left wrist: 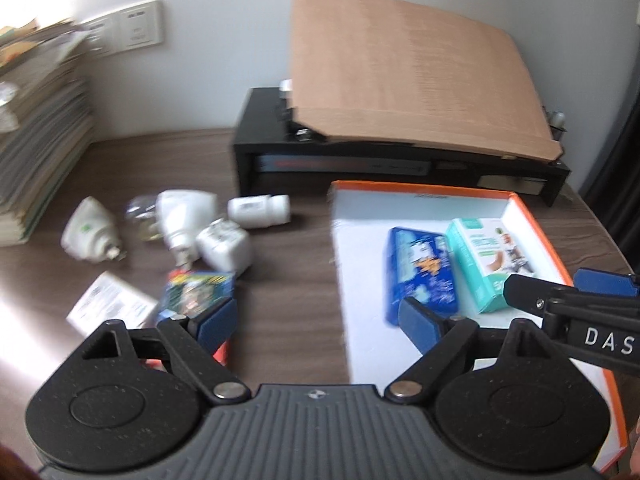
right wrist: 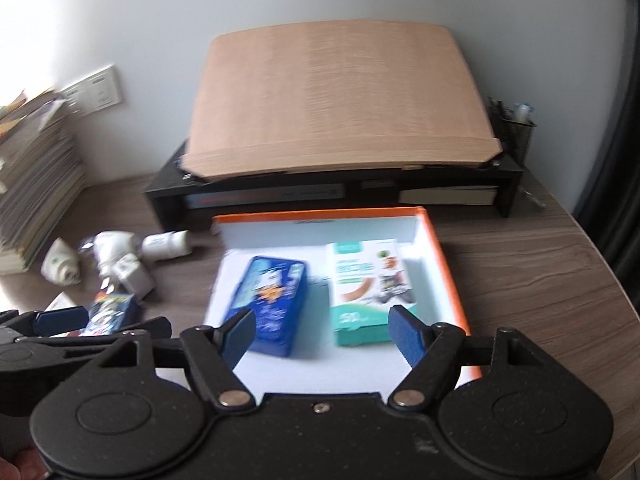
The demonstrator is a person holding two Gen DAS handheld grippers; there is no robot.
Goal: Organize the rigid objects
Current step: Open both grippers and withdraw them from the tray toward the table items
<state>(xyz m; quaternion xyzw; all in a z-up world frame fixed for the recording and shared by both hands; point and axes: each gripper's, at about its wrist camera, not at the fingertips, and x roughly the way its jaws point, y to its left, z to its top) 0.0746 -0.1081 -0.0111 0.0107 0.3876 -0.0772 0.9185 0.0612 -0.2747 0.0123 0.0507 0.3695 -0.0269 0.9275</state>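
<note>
Two hand-held grippers hang over a wood-grain worktop point(right wrist: 520, 264), both with jaws spread wide and nothing between the blue pads. No earlier moment is on record here; both views are blurred.

The right gripper point(right wrist: 322, 334) points down into a shallow orange-rimmed tray point(right wrist: 444, 264) with a white floor. Two boxes lie flat inside it, side by side and apart: a blue box point(right wrist: 268, 300) on the left and a teal-and-white carton point(right wrist: 366, 292) on the right. Seen along the right jaws, the left pad overlaps the blue box's near corner and the right pad overlaps the carton's near right edge; whether either pad touches cannot be told, but the jaws close on neither.

The left gripper point(left wrist: 316, 316) hangs over bare worktop at the tray's left wall point(left wrist: 340, 264). Its right pad sits at the blue box's point(left wrist: 420, 272) near end, its left pad over a small colourful pack point(left wrist: 196, 292) lying outside the tray. The carton point(left wrist: 484, 260) lies beyond, next to the right gripper's arm point(left wrist: 580, 312) entering from the right.

Left of the tray, loose on the worktop, lie white plug adapters point(left wrist: 224, 246), a white bottle point(left wrist: 260, 210) on its side and a printed white card point(left wrist: 108, 304). Behind stand a black riser point(right wrist: 192, 200) topped by a tan board point(right wrist: 340, 100), and a stack of papers point(left wrist: 36, 132) at far left.
</note>
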